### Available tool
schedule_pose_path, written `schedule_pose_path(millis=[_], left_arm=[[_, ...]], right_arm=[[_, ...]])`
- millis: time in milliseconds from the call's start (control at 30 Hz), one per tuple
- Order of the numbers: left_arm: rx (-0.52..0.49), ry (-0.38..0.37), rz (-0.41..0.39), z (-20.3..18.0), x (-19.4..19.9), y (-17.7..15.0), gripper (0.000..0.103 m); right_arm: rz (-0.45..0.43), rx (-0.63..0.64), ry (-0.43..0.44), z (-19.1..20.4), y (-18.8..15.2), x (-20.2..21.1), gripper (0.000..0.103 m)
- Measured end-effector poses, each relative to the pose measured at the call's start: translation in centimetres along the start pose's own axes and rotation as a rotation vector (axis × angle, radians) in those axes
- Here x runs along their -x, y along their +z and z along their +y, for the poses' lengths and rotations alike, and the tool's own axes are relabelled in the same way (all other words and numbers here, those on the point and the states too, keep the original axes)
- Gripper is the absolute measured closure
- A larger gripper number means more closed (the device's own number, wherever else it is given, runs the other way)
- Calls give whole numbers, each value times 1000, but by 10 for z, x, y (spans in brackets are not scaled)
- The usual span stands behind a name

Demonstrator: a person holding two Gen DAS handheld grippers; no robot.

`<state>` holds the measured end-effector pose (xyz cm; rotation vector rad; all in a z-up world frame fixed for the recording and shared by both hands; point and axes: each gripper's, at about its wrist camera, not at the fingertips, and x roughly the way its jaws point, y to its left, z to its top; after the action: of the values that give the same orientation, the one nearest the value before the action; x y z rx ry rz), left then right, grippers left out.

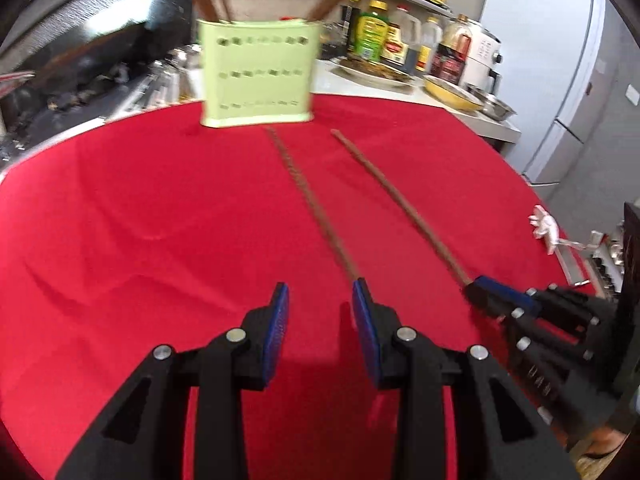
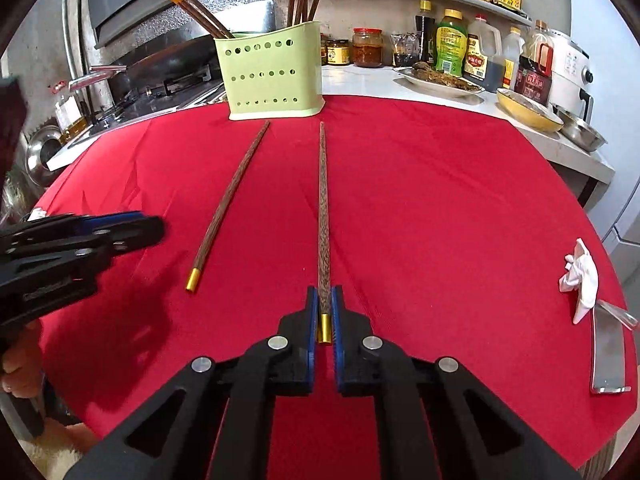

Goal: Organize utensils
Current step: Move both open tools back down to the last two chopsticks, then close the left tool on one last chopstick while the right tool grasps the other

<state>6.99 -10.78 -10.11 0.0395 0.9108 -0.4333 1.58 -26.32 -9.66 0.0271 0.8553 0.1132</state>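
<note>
Two dark wooden chopsticks with gold ends lie on the red cloth [image 2: 440, 208], pointing at a pale green perforated holder [image 2: 274, 76] that has several chopsticks standing in it. My right gripper [image 2: 324, 304] is shut on the gold end of the right chopstick [image 2: 322, 208]. The left chopstick [image 2: 228, 200] lies free. In the left wrist view my left gripper [image 1: 320, 300] is open with only cloth between its pads, and the free chopstick [image 1: 312, 204] ends just off its right fingertip. The holder [image 1: 258, 76] is blurred there. The right gripper [image 1: 474, 290] grips the other chopstick [image 1: 400, 208].
A crumpled white tissue [image 2: 580, 280] and a flat metal piece [image 2: 608, 356] lie at the cloth's right edge. Behind the cloth are a plate of food [image 2: 440, 78], a yellow bowl [image 2: 528, 110], sauce bottles [image 2: 450, 42] and a white appliance [image 2: 568, 68]. A stove [image 2: 160, 80] is at back left.
</note>
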Motion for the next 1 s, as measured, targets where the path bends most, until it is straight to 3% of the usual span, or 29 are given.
schedule_pose_path(millis=[133, 267, 367, 500, 800, 933, 1000], left_arm=[[-5, -8, 26, -13, -13, 6, 70], [-24, 33, 60, -19, -25, 9, 72], [-69, 67, 58, -21, -24, 6, 91], [-107, 107, 58, -11, -13, -3, 95], [-76, 277, 56, 39, 25, -33, 96], [-65, 255, 44, 43, 30, -39, 95], [-53, 215, 40, 44, 34, -43, 88]], right_arm=[[-3, -7, 6, -5, -1, 1, 96], [-14, -12, 4, -5, -3, 1, 96], [-21, -2, -1, 0, -3, 1, 96], [-20, 19, 36, 12, -2, -1, 96], [-15, 46, 66, 41, -1, -3, 96], [-18, 47, 93, 41, -3, -4, 91], [-19, 39, 101, 38, -4, -2, 91]])
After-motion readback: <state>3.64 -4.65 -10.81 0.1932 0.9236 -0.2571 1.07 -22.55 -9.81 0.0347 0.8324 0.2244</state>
